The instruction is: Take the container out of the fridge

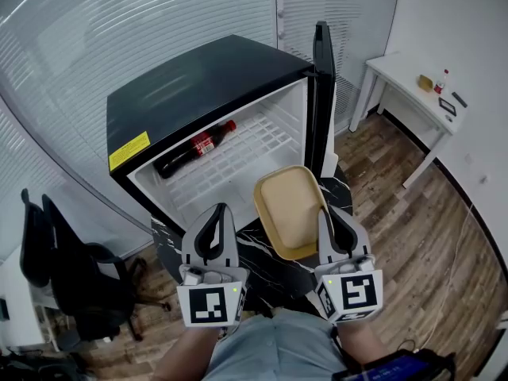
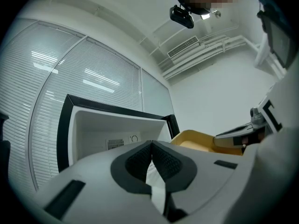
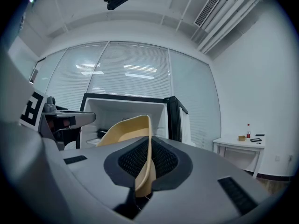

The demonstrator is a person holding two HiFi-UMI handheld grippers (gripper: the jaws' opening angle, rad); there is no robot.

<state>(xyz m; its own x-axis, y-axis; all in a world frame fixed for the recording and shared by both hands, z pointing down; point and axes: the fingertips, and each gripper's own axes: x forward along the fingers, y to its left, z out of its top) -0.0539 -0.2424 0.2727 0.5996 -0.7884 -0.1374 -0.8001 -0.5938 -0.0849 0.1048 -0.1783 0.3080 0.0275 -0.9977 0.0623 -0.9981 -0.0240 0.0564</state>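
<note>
1. The tan container (image 1: 290, 209) is out of the fridge (image 1: 190, 86). It hangs tilted in the air before the open front, near the front right corner where the door (image 1: 321, 94) stands swung wide, and above the black marbled stand (image 1: 258, 240).
2. The right gripper (image 3: 149, 155) carries it. Its two dark pads are clamped on the container's near rim, the thin wall standing on edge between them.
3. The left gripper (image 2: 153, 146) hovers just left of the container without touching it — its jaws are pressed together with nothing between them.
4. Inside the fridge, a dark cola bottle (image 1: 194, 149) with a red label lies on its side on the white wire shelf, toward the shelf's left edge.
5. Further out, a white table (image 1: 413, 86) stands against the right wall with a few small items near its far edge. Black chairs (image 1: 55, 252) sit left of the fridge, against the blinds.
</note>
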